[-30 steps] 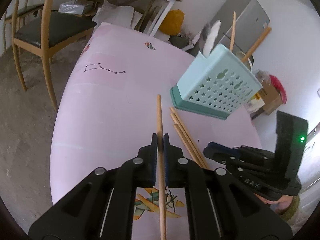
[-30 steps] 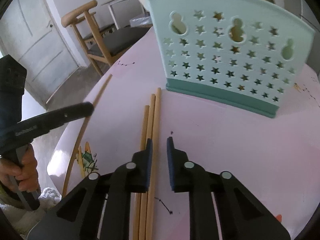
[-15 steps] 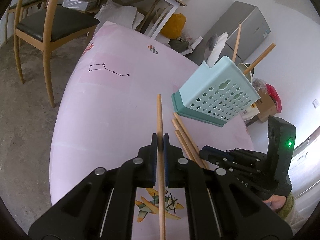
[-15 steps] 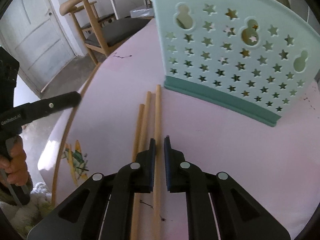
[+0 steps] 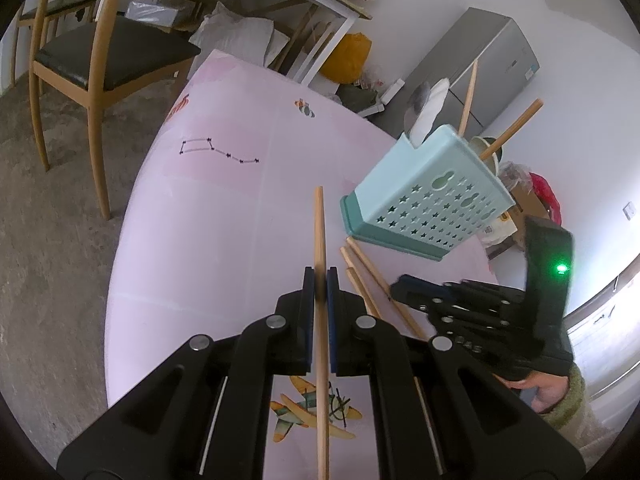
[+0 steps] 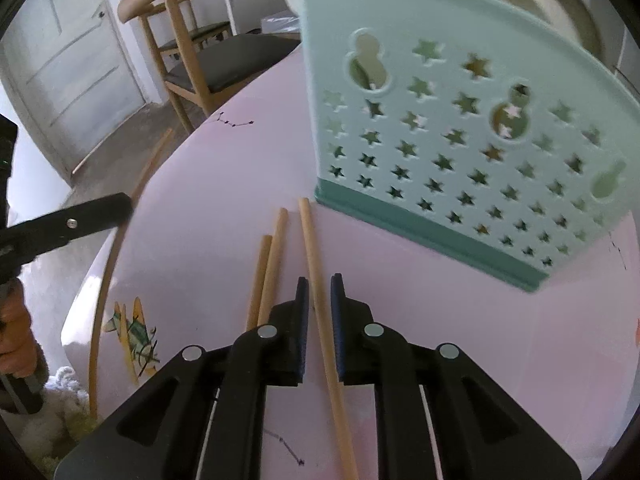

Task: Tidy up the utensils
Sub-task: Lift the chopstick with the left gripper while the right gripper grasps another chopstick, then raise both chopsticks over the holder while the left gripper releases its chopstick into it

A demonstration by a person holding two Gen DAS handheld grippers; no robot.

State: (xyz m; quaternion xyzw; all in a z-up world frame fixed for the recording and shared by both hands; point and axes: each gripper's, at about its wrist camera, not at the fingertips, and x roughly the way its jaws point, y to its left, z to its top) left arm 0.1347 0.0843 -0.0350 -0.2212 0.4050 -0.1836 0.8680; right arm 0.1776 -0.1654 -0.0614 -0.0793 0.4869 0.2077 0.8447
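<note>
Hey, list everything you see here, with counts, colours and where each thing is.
table: one, pink
utensil holder: one, mint green, on table
loose chopsticks: three, wooden, on table before holder
stored chopsticks: two, wooden, in holder
held chopstick: one, wooden, in left gripper
chairs: two, wooden, beside table
left gripper: one, black, shut on held chopstick
right gripper: one, black, opening, loose chopstick between fingers

The near end of the chopstick (image 5: 320,240) in the left gripper (image 5: 320,280) runs off the bottom edge of the left wrist view. The teal holder (image 6: 460,140) is motion-blurred and cut off at the top of the right wrist view — its contents barely show. The other hand (image 6: 16,332) is cropped at the left edge — only part is visible.
</note>
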